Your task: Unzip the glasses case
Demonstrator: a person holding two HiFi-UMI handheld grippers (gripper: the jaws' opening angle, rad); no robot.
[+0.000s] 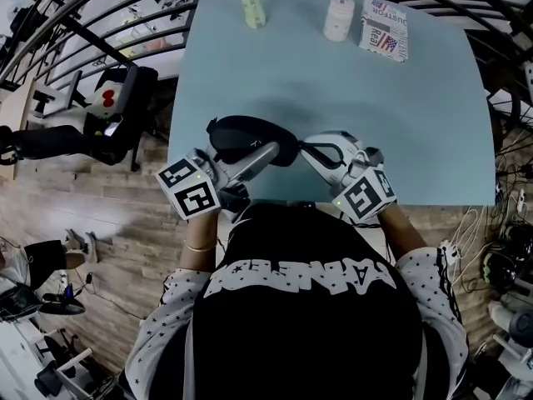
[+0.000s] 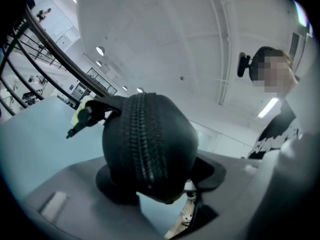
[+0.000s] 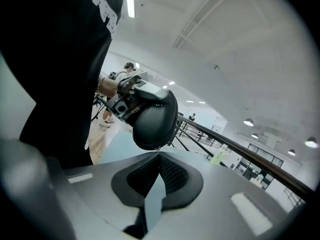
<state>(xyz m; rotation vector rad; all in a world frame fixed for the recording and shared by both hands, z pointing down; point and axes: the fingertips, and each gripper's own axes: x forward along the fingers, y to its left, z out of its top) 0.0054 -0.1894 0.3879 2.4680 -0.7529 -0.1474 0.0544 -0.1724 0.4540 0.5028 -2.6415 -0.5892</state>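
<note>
A black oval glasses case (image 1: 250, 137) is held just above the near edge of the pale blue table (image 1: 333, 98). My left gripper (image 1: 263, 153) comes in from the left and is shut on it. In the left gripper view the case (image 2: 150, 139) fills the gap between the pads, its zipper running up the middle. My right gripper (image 1: 305, 147) points left at the case's right end. In the right gripper view its jaws (image 3: 159, 154) are closed tip to tip right under the case (image 3: 155, 116), pinching the small metal zipper pull (image 3: 157, 148).
At the table's far edge stand a light green bottle (image 1: 251, 8), a white container (image 1: 339, 17) and a printed box (image 1: 384, 29). Black railings curve round the table. A black and white machine (image 1: 108, 107) stands on the wood floor at left, cables (image 1: 500, 248) lie at right.
</note>
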